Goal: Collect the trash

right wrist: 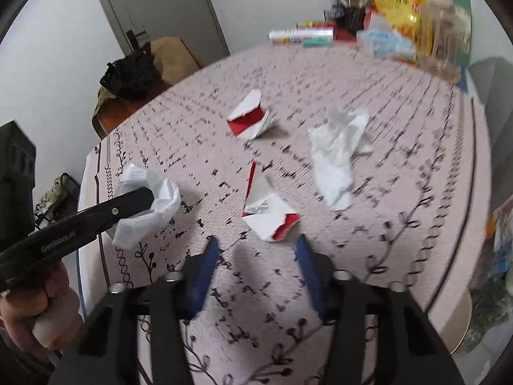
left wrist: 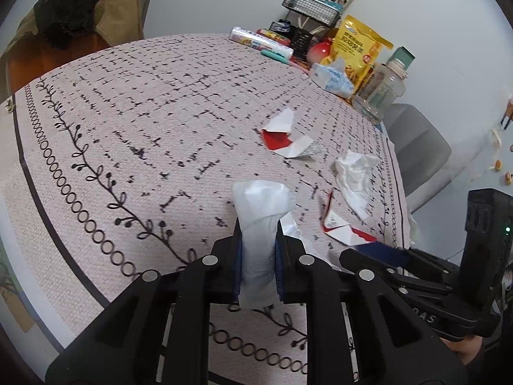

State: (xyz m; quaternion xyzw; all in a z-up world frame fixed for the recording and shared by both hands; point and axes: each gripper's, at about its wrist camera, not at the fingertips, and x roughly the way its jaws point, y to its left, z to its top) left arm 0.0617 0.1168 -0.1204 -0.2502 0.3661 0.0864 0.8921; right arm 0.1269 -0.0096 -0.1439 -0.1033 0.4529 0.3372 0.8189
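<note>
On the worktop [left wrist: 134, 122], covered by a pale cloth with black dashes and a vine border, several scraps of trash lie scattered. The left gripper [left wrist: 258, 234] has its fingers [left wrist: 235, 256] clenched on a crumpled white plastic wrapper [left wrist: 261, 221], which fills the gap between the blue pads and bulges out beyond their tips; the right wrist view shows the same wrapper [right wrist: 147, 205] bunched around the black finger near the worktop's left edge.

The right gripper [right wrist: 256, 250] hangs just above the cloth with its fingers [right wrist: 205, 266] spread wide and nothing between them. Just ahead of the tips, roughly centred on the gap, lies a torn red-and-white carton piece [right wrist: 267, 208] with a printed label; it does not touch either finger. Seen from the left wrist, this same piece [left wrist: 340, 224] sits just beyond the right gripper's tip.

Farther off, a second red-and-white carton piece [right wrist: 248, 118] lies near the middle of the cloth, and a crumpled white tissue [right wrist: 336, 157] lies to its right, well apart from both grippers. Along the far edge stand a yellow snack bag [left wrist: 356, 51], a clear plastic jug [left wrist: 381, 89] and a tissue pack [left wrist: 332, 77].
</note>
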